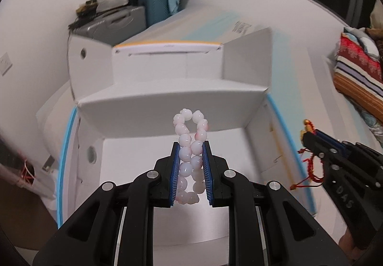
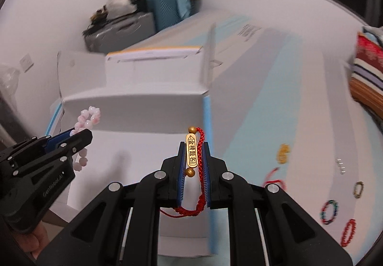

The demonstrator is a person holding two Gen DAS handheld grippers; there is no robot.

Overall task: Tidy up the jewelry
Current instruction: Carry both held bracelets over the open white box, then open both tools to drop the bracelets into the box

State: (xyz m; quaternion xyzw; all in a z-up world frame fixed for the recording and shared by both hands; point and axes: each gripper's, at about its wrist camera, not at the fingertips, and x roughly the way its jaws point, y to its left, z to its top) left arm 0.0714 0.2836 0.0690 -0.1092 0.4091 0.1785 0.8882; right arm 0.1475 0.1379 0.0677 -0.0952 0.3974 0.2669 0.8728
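Observation:
My left gripper [image 1: 191,146] is shut on a pale pink bead bracelet [image 1: 190,144], which stands up between the blue pads over the open white cardboard box [image 1: 167,108]. In the right wrist view the same left gripper [image 2: 79,133] shows at the left with the pink bead bracelet [image 2: 87,117] poking out. My right gripper [image 2: 194,146] is shut on a red braided cord bracelet [image 2: 202,170] with a gold engraved plate, near the box's right wall. The left wrist view shows the right gripper [image 1: 307,132] at the right with red cord hanging from it.
The box [image 2: 134,98] has raised flaps and sits on a white and light-blue surface [image 2: 275,103]. Several more bracelets lie at the right: a gold one [image 2: 283,153], a multicoloured bead ring [image 2: 329,212], a red bead ring [image 2: 348,232]. Suitcases [image 1: 143,12] stand behind; striped bedding [image 1: 356,69] at right.

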